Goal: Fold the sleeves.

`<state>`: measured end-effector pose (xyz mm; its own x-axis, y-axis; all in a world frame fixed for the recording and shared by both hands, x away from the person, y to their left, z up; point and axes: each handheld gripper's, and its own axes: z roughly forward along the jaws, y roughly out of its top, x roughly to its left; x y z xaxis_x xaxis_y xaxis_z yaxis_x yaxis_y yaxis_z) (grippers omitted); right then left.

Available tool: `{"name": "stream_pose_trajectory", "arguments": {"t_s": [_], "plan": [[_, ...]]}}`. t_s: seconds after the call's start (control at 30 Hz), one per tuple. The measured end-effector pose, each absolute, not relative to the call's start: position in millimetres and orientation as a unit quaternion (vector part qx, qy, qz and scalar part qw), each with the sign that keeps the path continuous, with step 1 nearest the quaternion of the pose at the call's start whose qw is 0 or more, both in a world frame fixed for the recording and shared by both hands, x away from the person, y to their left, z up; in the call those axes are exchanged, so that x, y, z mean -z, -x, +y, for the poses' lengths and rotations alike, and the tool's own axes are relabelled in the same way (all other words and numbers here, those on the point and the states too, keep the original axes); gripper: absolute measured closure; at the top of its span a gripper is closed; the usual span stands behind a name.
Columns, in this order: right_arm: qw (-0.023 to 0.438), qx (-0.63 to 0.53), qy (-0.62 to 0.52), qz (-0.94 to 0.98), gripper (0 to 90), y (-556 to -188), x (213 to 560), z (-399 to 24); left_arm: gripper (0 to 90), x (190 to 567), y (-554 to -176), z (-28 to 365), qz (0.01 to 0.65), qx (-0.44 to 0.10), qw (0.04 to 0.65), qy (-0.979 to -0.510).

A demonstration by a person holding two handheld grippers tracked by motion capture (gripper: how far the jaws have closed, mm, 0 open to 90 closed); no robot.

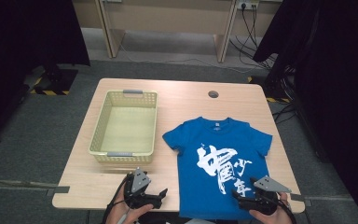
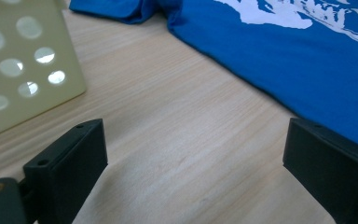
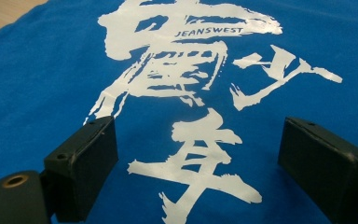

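One blue T-shirt [image 1: 216, 161] lies flat on the counter [image 1: 186, 100], face up, on the right half as I look down on it, its collar away from me and its hem hanging just over the near edge. White brush-stroke lettering [image 3: 186, 93] runs down its chest, with the small word JEANSWEST printed across the top character.

My right gripper [image 1: 244, 201] hangs over the shirt's lower right corner, close to the hem. Its jaws stand wide apart with nothing between them but the printed cloth below — I have hold of nothing there.

My left gripper [image 1: 161, 196] is low over bare wood at the near edge, just beside the shirt's left side and not touching it. Its jaws are also spread wide and empty; in the left gripper view the shirt's edge runs past the right jaw, and a sleeve lies bunched farther off.

One pale yellow plastic basket [image 1: 103, 122] sits on the left half of the counter, near the shirt's left sleeve but apart from it. It has perforated walls and two grey handles — one at each short end — and nothing in it.

One round cable hole [image 1: 213, 94] shows in the counter's far side.
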<state>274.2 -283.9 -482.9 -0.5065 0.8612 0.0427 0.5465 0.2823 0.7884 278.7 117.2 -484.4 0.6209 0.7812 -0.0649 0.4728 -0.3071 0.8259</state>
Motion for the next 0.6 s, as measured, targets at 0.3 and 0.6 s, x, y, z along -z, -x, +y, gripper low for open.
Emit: {"name": "stream_pose_trajectory", "arguments": {"t_s": [0.3, 0.6], "plan": [[0.198, -0.385, -0.455, 0.779, 12.0, -274.6, 484.1, -282.8, 8.1, 477.4, -284.5, 102.4, 0.385, -0.176, 0.436, -0.794], [0.196, -0.384, -0.455, 0.779, 12.0, -275.5, 485.1, -282.9, 9.0, 473.8, -297.9, 83.5, 0.374, -0.172, 0.434, -0.802]]}}
